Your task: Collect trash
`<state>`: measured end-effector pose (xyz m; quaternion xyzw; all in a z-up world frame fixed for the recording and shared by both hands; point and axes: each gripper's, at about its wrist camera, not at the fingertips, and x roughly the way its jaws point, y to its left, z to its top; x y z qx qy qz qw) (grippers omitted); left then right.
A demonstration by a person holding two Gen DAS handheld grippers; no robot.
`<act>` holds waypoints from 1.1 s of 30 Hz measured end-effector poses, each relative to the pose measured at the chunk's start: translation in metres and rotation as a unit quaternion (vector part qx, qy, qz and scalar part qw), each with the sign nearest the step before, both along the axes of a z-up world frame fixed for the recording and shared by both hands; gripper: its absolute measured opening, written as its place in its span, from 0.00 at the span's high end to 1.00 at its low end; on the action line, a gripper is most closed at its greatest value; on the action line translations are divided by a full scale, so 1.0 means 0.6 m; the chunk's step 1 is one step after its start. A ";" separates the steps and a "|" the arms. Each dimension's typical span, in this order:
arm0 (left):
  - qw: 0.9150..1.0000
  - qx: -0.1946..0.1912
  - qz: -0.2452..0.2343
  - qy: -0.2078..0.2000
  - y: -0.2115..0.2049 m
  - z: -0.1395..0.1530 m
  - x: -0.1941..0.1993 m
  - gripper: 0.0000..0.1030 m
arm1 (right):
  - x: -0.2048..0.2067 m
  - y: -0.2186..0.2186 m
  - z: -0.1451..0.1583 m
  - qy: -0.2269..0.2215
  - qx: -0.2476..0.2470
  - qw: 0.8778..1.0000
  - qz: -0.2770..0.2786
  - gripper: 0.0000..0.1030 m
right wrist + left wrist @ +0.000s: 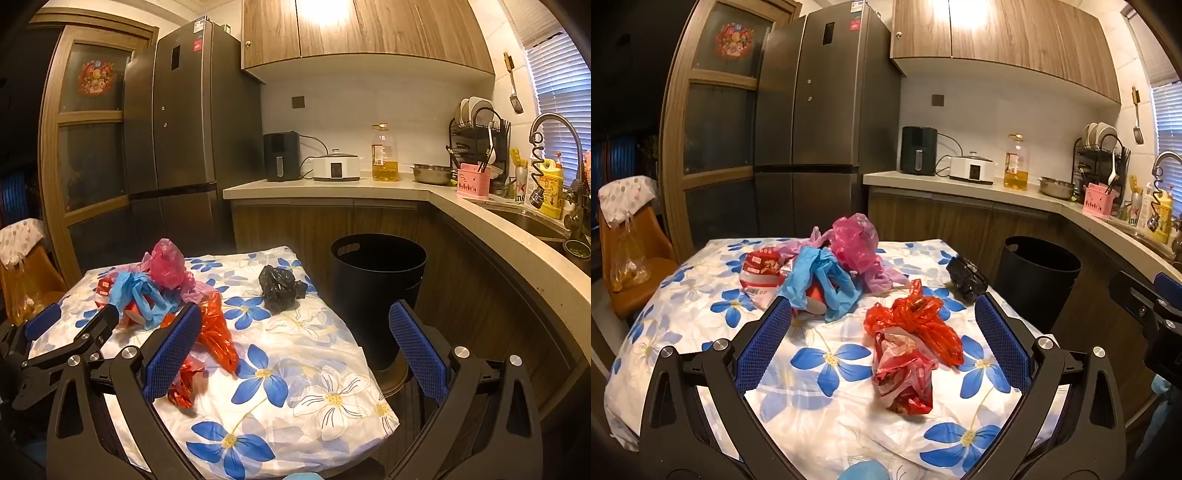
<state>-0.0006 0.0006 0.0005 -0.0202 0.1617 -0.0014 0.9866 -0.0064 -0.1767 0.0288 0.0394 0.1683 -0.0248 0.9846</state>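
A counter draped in a white cloth printed with blue flowers carries the trash. Near its middle lies a crumpled red plastic bag, with a second red-and-white crinkled wrapper touching it on the near side. Toward the far left edge sits a heap: a light blue plastic bag, a pink plastic bag on top at the back, and a red-and-white snack packet at the heap's left. A balled black plastic bag rests alone near the far right corner. Just beyond the right edge, on the floor, stands a round black bin with an open top.

The left gripper hovers above the near edge with its jaws wide and nothing between the pads; the red bag lies beyond them. The right gripper is over the near right corner, its jaws equally wide and empty.
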 end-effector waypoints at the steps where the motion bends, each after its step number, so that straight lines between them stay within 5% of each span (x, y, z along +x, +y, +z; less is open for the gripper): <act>1: 1.000 -0.002 -0.001 0.000 0.000 0.001 -0.001 0.05 | 0.000 -0.001 0.000 -0.001 0.002 1.000 0.001 0.05; 33: 1.000 -0.007 -0.001 -0.001 0.001 0.012 -0.002 0.05 | -0.003 -0.004 0.006 -0.001 0.001 1.000 0.000 0.05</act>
